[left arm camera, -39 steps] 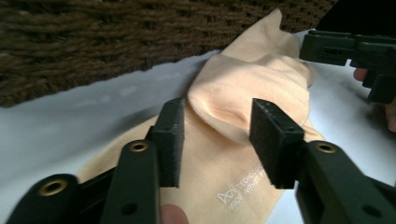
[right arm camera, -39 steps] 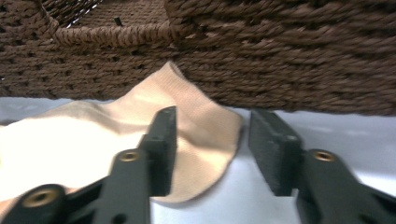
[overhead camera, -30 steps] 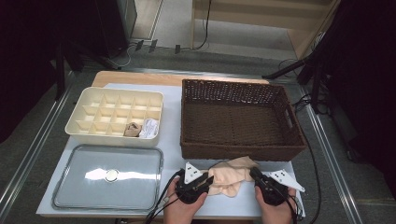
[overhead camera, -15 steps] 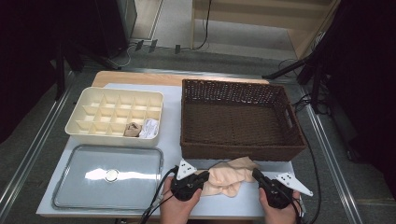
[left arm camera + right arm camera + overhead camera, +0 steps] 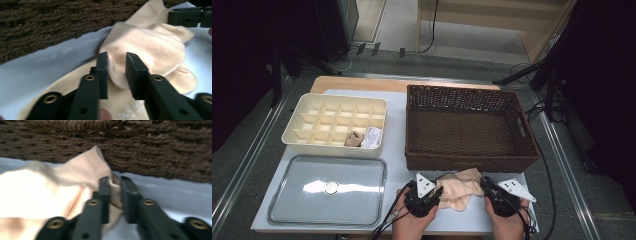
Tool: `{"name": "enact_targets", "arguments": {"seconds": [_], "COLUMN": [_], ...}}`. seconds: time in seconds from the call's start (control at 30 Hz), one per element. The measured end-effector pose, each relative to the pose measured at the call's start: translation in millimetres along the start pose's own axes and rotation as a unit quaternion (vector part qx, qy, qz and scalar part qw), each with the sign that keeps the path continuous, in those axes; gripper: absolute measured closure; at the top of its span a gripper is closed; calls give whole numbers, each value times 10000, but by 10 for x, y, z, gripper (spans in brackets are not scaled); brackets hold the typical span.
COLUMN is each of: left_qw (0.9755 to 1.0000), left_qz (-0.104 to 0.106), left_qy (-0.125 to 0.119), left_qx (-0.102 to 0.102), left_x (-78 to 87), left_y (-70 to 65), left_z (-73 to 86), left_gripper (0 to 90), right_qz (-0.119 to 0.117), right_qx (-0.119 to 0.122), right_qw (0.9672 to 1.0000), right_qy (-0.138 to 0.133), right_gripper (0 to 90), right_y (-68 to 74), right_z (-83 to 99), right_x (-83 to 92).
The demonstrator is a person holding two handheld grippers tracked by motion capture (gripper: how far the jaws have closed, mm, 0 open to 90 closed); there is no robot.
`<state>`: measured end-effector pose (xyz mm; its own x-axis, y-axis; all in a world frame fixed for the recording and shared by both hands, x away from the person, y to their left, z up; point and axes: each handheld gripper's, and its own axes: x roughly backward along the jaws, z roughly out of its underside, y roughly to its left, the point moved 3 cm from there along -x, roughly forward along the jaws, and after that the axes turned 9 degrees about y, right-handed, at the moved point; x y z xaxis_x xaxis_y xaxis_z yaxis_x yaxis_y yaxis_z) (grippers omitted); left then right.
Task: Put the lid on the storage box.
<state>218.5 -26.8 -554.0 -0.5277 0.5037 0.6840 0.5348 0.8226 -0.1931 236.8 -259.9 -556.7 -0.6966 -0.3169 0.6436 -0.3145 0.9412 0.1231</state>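
Observation:
A beige sock [image 5: 459,187] lies bunched on the white table just in front of the wicker basket [image 5: 462,162]. My left gripper [image 5: 438,194] comes in from the sock's left. In the left gripper view its jaws [image 5: 116,62] pinch a fold of the sock [image 5: 150,45] and have just been closing a little. My right gripper [image 5: 485,183] is at the sock's right end. There its jaws [image 5: 115,185] hold a corner of the sock [image 5: 37,190] near the basket wall [image 5: 150,150]. They have just been opening slightly, with the cloth still between them.
The basket stands empty at the right. A cream divided tray [image 5: 332,150] sits at the left, with a brown item [image 5: 354,138] and a white item [image 5: 372,137] in front compartments. A flat metal lidded tray [image 5: 362,200] lies below it, left of my hands.
Both hands have stayed almost still at the table's front edge. The sock has shifted only slightly between the two grippers.

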Motion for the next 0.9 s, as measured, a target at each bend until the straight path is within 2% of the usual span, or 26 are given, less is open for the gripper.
{"name": "enact_targets", "arguments": {"seconds": [0.13,0.33,0.5,0.63,0.77,0.9], "left_qw": [9999,9994,9990,9986,9985,9990], "left_qz": [71,249,275,291,233,210], "left_qy": [-61,-201,-324,-387,-464,-377], "left_qx": [-92,-101,-153,-222,-187,-153], "left_x": [43,163,346,525,704,759], "left_y": [19,68,142,236,360,465], "left_z": [-20,-46,-54,-12,46,134], "left_gripper": [888,900,900,900,900,900], "right_qz": [-250,-460,-703,-900,-1111,-1305], "right_qx": [-133,-229,-364,-372,-289,-191], "right_qw": [9995,9978,9955,9938,9925,9910], "right_qy": [-144,-420,-528,-542,-411,-225], "right_gripper": [864,867,866,867,865,864], "right_y": [15,51,80,163,296,422], "right_z": [-5,-62,-85,-97,-96,-64], "right_x": [87,218,345,426,462,421]}}
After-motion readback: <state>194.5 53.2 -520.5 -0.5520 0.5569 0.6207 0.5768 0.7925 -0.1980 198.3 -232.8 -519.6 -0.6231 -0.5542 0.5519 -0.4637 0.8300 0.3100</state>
